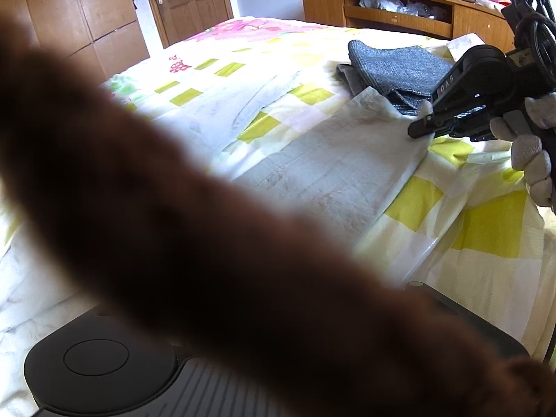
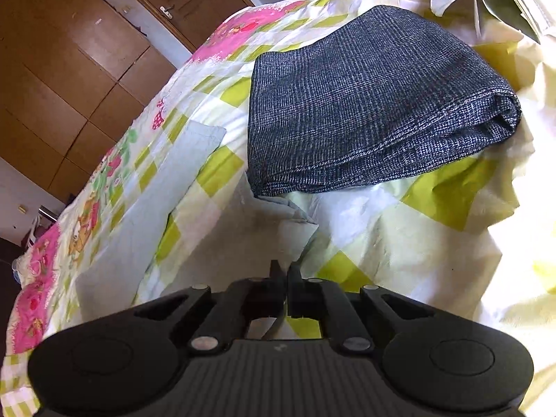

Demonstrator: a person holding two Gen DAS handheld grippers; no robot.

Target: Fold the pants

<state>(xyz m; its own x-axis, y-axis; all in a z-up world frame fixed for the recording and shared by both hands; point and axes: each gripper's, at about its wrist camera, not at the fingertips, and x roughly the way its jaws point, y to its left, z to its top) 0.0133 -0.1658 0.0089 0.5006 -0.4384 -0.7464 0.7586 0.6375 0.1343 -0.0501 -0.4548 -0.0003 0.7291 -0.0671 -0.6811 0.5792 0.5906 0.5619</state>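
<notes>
Pale grey pants [image 1: 330,166] lie spread flat on the bed. In the left wrist view my right gripper [image 1: 417,130], held by a gloved hand [image 1: 528,153], is shut on the pants' far right edge. From the right wrist view its fingertips [image 2: 283,271] pinch a corner of the pale pants [image 2: 146,215]. A blurred brown mass [image 1: 173,208], perhaps a sleeve, covers most of the left wrist view. It hides my left gripper's fingers, and only the gripper's black base [image 1: 97,365] shows.
A folded dark blue-grey garment [image 2: 365,104] sits on the bed just beyond the pants' corner. The bedspread [image 1: 486,226] has yellow-green checks. A wooden shelf unit [image 1: 399,10] stands behind the bed, with a door [image 1: 187,0] and wardrobe [image 1: 69,7] at the far left.
</notes>
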